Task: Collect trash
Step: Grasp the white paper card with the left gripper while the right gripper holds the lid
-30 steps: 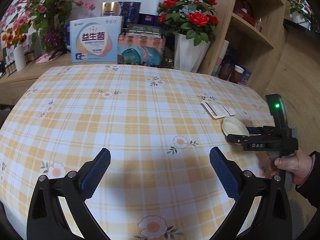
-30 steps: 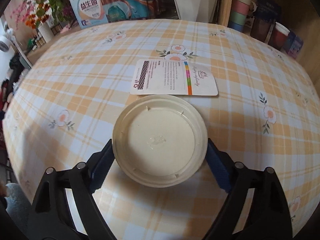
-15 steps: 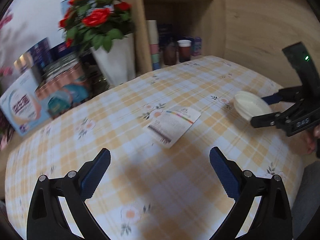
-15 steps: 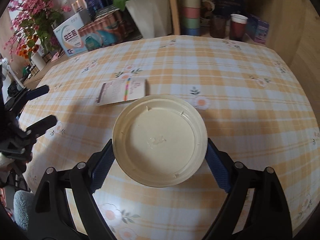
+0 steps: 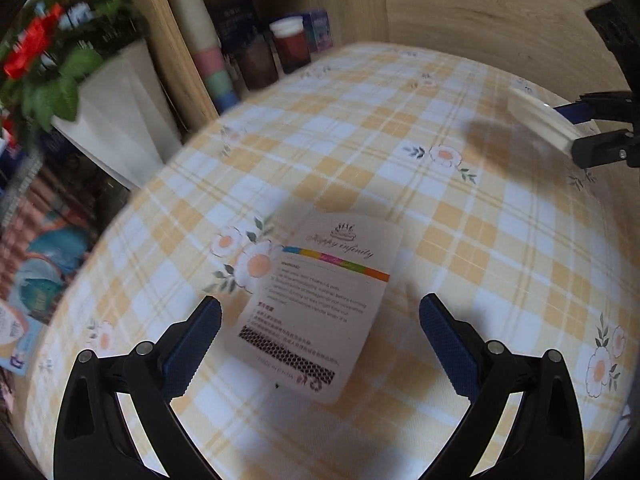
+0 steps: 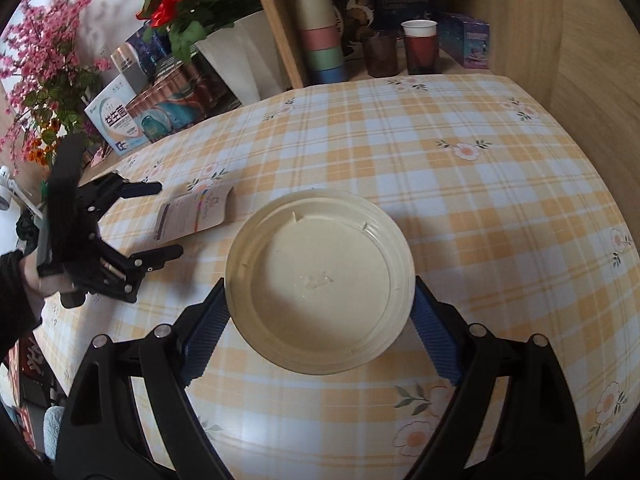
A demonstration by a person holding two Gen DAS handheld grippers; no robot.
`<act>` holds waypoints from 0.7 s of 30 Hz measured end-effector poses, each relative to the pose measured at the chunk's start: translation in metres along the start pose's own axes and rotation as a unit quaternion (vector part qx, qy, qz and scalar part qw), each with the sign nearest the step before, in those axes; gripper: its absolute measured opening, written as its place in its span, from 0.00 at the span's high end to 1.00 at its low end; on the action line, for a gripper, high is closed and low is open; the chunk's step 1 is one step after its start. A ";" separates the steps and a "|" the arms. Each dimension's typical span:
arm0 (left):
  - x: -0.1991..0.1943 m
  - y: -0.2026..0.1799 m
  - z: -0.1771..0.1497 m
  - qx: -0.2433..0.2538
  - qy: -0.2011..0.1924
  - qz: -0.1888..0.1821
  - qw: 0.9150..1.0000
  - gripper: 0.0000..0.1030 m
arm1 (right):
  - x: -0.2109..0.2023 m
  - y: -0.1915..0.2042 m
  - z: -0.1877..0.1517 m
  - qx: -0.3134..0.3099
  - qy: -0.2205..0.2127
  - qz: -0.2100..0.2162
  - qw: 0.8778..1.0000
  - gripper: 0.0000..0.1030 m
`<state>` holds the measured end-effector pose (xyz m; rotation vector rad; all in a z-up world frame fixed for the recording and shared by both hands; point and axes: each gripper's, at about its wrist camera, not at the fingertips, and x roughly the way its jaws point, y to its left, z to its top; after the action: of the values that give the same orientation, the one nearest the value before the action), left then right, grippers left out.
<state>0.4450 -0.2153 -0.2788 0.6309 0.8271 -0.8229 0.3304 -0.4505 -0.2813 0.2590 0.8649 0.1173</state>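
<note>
Left gripper (image 5: 320, 334) hovers with jaws apart over the flat card (image 5: 322, 302); right gripper (image 6: 320, 322) clamps the cream lid (image 6: 320, 280). Tilt low and catch one card edge.

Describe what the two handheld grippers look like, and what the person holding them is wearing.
Both are black plastic frames with silver rivets at the joints. The right gripper and the left gripper each carry two ribbed blue rubber finger pads. The left gripper's tall black handle shows in the right wrist view. A dark sleeve covers the wrist.
</note>
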 end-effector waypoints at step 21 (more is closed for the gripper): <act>0.005 0.011 -0.004 -0.020 0.032 -0.067 0.997 0.33 | 0.006 0.001 -0.007 0.016 0.008 0.025 1.000 0.17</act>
<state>0.4548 -0.2085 -0.2833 0.5739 0.9502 -0.9100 0.3288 -0.4467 -0.2899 0.3098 0.8759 0.1528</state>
